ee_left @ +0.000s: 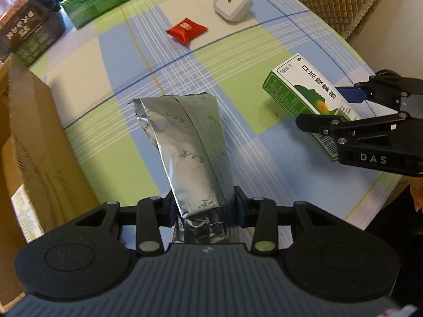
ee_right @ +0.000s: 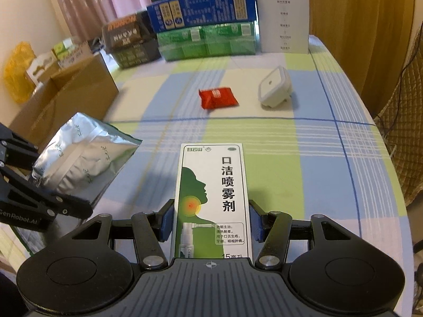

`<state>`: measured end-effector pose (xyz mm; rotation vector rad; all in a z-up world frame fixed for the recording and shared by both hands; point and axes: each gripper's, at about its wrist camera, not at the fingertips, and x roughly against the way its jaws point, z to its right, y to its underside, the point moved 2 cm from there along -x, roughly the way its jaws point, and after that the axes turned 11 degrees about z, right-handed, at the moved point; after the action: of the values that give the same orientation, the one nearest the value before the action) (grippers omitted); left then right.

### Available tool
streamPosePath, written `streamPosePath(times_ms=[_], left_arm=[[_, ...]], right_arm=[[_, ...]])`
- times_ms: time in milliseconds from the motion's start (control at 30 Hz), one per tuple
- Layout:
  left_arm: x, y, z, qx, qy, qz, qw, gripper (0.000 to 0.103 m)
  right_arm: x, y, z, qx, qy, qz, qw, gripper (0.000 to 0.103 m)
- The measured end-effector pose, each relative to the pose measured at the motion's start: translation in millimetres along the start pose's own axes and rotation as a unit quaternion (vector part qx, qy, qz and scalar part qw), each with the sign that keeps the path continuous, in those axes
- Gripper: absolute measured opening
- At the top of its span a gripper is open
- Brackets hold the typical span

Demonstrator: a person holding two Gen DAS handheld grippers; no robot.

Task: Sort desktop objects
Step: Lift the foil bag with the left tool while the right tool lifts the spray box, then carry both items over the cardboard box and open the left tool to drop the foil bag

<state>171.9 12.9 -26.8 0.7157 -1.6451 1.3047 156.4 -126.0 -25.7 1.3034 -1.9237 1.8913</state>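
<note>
Left hand-held gripper (ee_left: 203, 211) clamps the crinkled silver foil pouch (ee_left: 190, 145) for sorting; right hand-held gripper (ee_right: 211, 219) straddles the green-and-white spray carton (ee_right: 211, 198), clamping unconfirmed.

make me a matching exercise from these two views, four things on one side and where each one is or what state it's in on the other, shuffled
Things
1. silver foil pouch
2. green and white spray box
3. red packet
4. white square plug-in device

Places or states
A. lying free on the checked cloth, left of the white device in the right wrist view
B. held in the right gripper
C. held in the left gripper
D. resting on the cloth nearest the white carton

Pairs: 1-C, 2-B, 3-A, 4-D
</note>
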Motion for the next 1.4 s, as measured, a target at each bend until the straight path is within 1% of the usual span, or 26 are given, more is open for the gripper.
streamPosePath(times_ms=[133,267,467,667,900,1100,1400], left_arm=[[20,4,-5,0.006,-0.005,0.007,0.9999,0.035],[40,10,-9,0.011,-0.014,0.015,0.9997,0.035],[66,19,-18,0.023,-0.021,0.03,0.999,0.035],[91,24,-26,0.039,-0.019,0.05,0.9978,0.035],[126,18,-39,0.043,-0.028,0.076,0.9958,0.035],[153,23,-61,0.059,-0.039,0.095,0.993,0.035],[184,55,-113,0.092,-0.071,0.101,0.988,0.035]], right_arm=[[9,1,-13,-0.008,-0.006,0.006,1.0,0.053],[20,1,-30,0.005,-0.016,0.01,1.0,0.053],[31,-4,-48,0.019,-0.012,0.007,1.0,0.053],[44,-21,-66,0.044,-0.003,0.012,0.999,0.053],[58,-51,-90,0.064,-0.012,0.032,0.997,0.053],[60,-75,-122,0.089,-0.031,0.044,0.995,0.053],[49,-90,-177,0.115,-0.073,0.045,0.99,0.053]])
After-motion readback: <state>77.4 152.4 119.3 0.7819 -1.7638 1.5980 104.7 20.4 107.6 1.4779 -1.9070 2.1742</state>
